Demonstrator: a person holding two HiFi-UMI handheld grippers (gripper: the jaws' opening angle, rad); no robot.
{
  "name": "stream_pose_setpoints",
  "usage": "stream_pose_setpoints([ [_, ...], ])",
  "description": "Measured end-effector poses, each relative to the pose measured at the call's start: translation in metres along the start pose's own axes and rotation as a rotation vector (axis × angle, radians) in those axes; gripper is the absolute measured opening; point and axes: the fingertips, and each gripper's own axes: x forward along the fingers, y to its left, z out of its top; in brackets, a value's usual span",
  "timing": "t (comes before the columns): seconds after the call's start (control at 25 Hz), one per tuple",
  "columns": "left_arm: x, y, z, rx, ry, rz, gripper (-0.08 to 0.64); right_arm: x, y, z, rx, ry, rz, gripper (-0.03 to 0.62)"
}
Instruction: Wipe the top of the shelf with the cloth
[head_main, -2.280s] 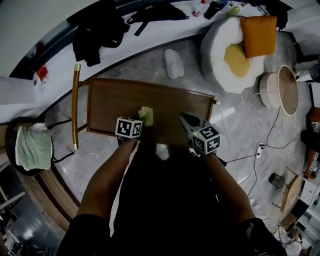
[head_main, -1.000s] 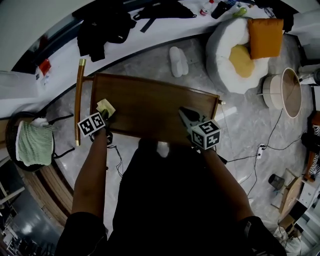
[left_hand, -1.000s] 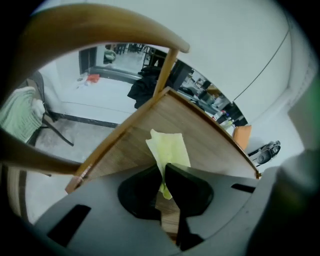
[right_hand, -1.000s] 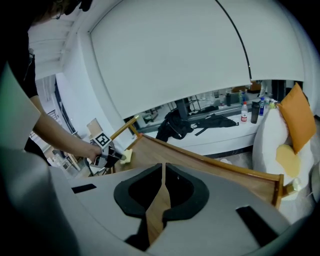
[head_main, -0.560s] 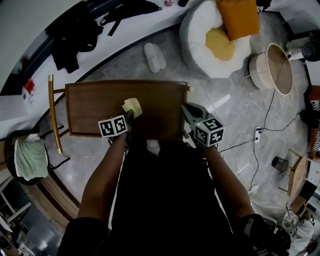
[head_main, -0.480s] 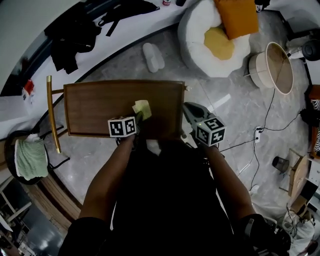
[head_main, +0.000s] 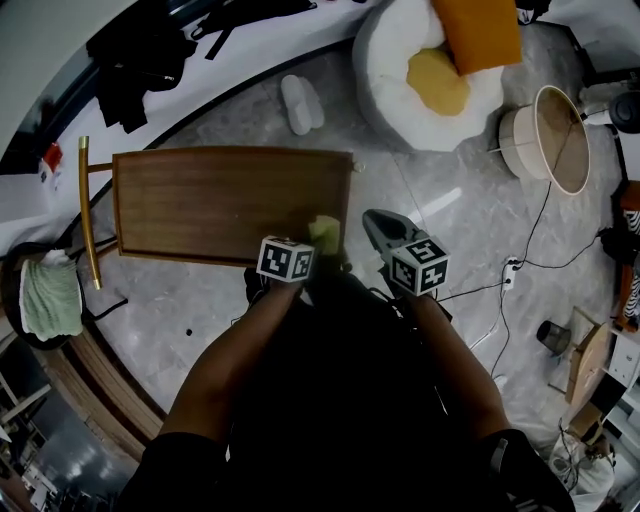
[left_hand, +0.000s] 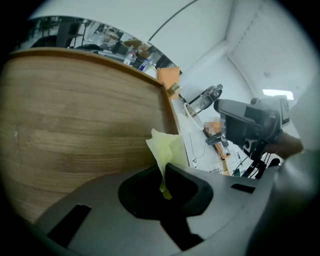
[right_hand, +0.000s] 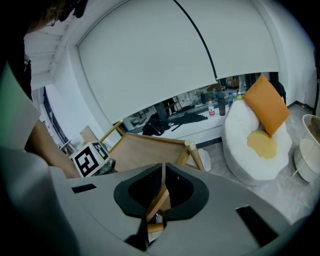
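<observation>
The wooden shelf top (head_main: 220, 200) is a brown rectangle under me; it fills the left of the left gripper view (left_hand: 75, 115). My left gripper (head_main: 318, 250) is shut on a pale yellow-green cloth (head_main: 324, 232), which sits at the shelf's near right corner. In the left gripper view the cloth (left_hand: 167, 150) sticks up from the closed jaws (left_hand: 164, 186). My right gripper (head_main: 378, 228) hangs off the shelf's right end, over the floor, shut with nothing in it. In its own view the right gripper's jaws (right_hand: 163, 192) meet, and the shelf (right_hand: 145, 150) lies ahead to the left.
A brass rail (head_main: 85, 210) runs along the shelf's left end. A white beanbag with an orange cushion (head_main: 440, 55) and a round basket (head_main: 555, 135) stand to the right. White slippers (head_main: 298, 102) lie behind the shelf. Cables (head_main: 520, 270) trail on the grey floor.
The left gripper swept the cloth across the shelf top, out to the left end, then back right to the near right corner. The right gripper stayed by the right end.
</observation>
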Motion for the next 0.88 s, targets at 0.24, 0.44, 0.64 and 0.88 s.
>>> stream_pose_setpoints([
  [0.24, -0.002, 0.004, 0.000, 0.001, -0.021, -0.016, 0.028, 0.017, 0.016, -0.007, -0.033, 0.035, 0.051, 0.029],
  [0.44, -0.010, 0.013, -0.003, 0.007, -0.019, -0.039, 0.028, 0.030, 0.033, -0.001, -0.062, 0.047, 0.061, 0.029],
  [0.64, -0.036, 0.047, -0.006, -0.008, -0.008, -0.027, 0.028, 0.050, 0.055, 0.007, -0.057, 0.055, 0.048, 0.029],
  [0.88, -0.089, 0.115, -0.017, -0.029, 0.003, 0.006, 0.028, 0.094, 0.114, 0.018, -0.056, 0.057, 0.060, 0.029],
])
